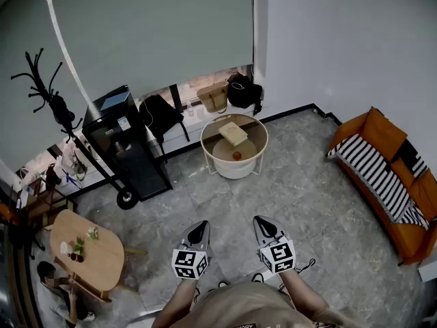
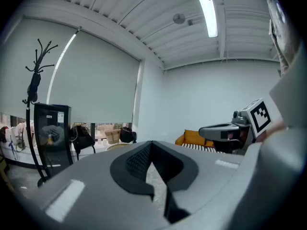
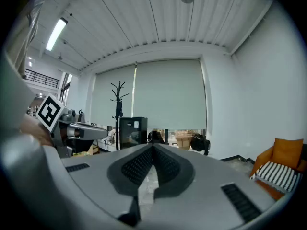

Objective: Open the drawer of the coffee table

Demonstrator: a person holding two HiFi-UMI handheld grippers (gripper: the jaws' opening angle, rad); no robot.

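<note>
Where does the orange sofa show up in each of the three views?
Head view: orange sofa against the right edge.
Left gripper view: small, just right of centre.
Right gripper view: lower right edge.
Shared landmark: the black coat rack, left of the sofa in all three.

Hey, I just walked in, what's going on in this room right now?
A person stands in the middle of the room holding the left tongs and the right tongs out in front, side by side. Both are closed and empty, touching nothing. A round table stands ahead by the window, and a wooden table sits off to the left, both some way off. No drawer is being handled yet.
</note>
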